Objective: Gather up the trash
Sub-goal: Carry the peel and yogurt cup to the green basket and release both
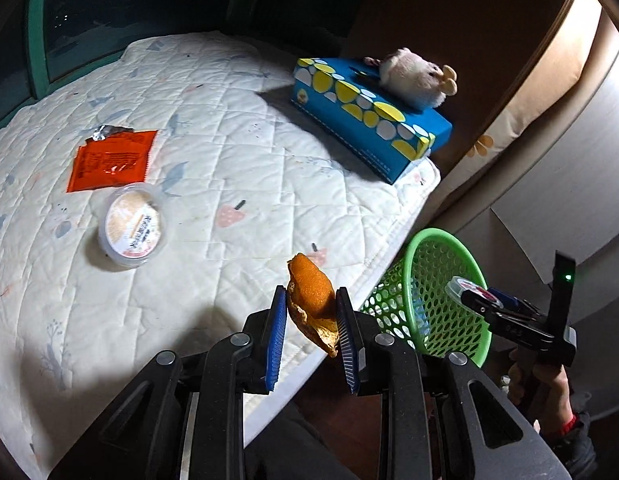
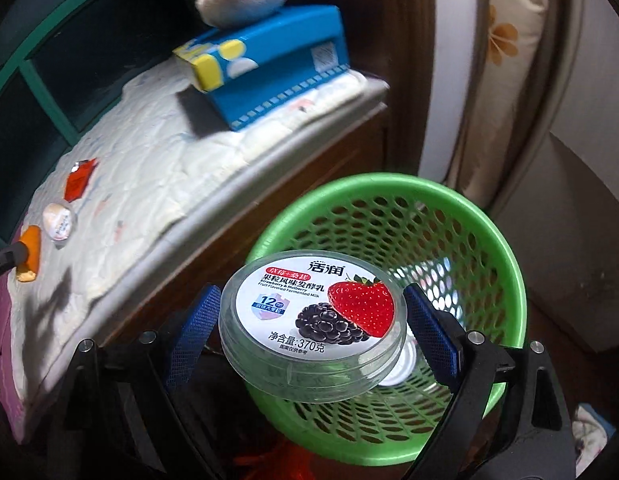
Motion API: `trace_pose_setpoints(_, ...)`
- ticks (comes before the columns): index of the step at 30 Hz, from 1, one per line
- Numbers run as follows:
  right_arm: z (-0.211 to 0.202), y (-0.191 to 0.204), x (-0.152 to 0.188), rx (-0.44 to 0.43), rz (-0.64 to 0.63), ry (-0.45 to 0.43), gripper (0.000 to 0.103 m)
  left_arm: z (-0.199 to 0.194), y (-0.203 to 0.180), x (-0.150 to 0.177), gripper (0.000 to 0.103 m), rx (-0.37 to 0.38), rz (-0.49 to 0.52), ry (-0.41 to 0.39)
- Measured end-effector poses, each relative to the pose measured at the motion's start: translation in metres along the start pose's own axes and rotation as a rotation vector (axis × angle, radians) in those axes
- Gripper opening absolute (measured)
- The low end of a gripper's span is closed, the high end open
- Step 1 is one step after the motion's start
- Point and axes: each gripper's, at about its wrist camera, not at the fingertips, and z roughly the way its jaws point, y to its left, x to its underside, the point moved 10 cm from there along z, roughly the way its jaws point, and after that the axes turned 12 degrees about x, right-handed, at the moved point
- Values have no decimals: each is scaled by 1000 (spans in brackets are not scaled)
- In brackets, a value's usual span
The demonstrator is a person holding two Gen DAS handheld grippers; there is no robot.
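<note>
Both grippers loaded, at the mattress edge and over the green basket

Orange wrapper (image 1: 111,161) and sealed cup (image 1: 133,226) lie on the mattress (image 1: 237,152); left gripper (image 1: 312,317) clamps orange peel (image 1: 311,300) above its edge; right gripper (image 2: 309,312) pinches a yogurt lid (image 2: 313,312) over the green basket (image 2: 389,188)

An orange peel (image 1: 311,300) is being held between the blue pads (image 1: 276,340) of the left gripper (image 1: 309,340), over the quilted mattress's (image 1: 229,152) edge. At ten o'clock a round lidded cup (image 1: 133,224) and a red wrapper (image 1: 109,160) are lying. At three o'clock a clear lid (image 1: 467,286) is being carried by the right gripper (image 1: 485,300) above the green basket (image 1: 441,300).
</note>
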Motion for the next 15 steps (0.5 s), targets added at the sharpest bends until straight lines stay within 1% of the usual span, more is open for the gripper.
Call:
trace_pose_setpoints(4, 33, -23, 13, 17, 73, 89, 91, 19, -24, 1, 24, 5, 44, 34)
trace_pose_setpoints(8, 59, -28, 15, 8, 123, 158, 91, 32, -39, 0, 24, 13, 71, 56)
trace_pose_setpoints(11, 75, -24, 17, 16, 120, 195, 91, 40, -46, 1, 24, 14, 89, 72)
trace_pose_setpoints(15, 83, -27, 17, 6, 140, 216, 91, 51, -54, 4, 24, 19, 104, 95)
